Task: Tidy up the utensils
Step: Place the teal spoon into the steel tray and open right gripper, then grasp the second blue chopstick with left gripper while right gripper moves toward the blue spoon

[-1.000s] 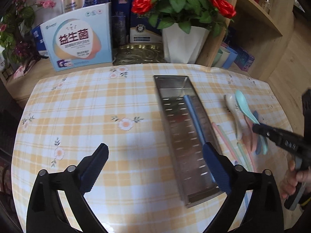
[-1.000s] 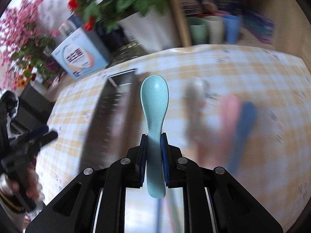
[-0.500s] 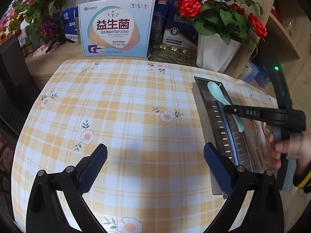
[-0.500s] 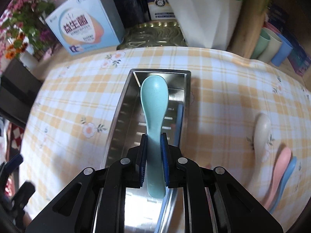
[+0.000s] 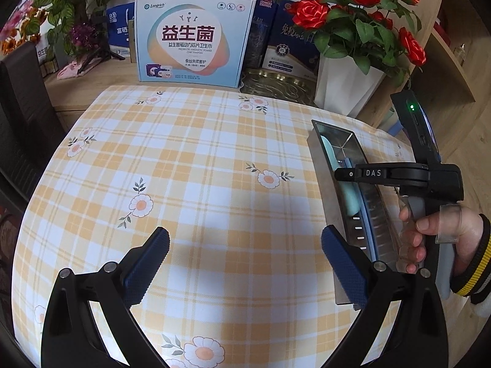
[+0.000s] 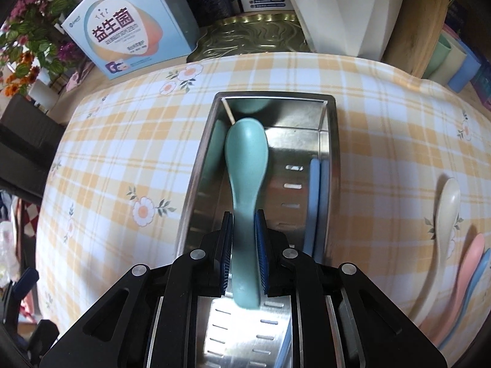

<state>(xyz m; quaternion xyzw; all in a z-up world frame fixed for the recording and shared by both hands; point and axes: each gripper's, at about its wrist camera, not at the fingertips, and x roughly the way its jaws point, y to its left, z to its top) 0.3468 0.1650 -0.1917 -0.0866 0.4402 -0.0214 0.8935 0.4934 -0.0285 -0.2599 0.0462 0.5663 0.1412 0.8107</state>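
Your right gripper [image 6: 244,253] is clamped on the teal spoon [image 6: 245,165], held low over the left side of the steel tray [image 6: 333,159]. Lower it flat beside the blue utensils [image 6: 314,202], then release; your left gripper [image 5: 245,263] hangs wide open, holding nothing

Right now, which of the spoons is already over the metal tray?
The teal spoon, clamped in the right gripper inside the metal tray. The cream, pink and blue spoons lie on the tablecloth beside it.

Teal spoon [image 5: 345,190] lies in steel tray [image 5: 377,214].
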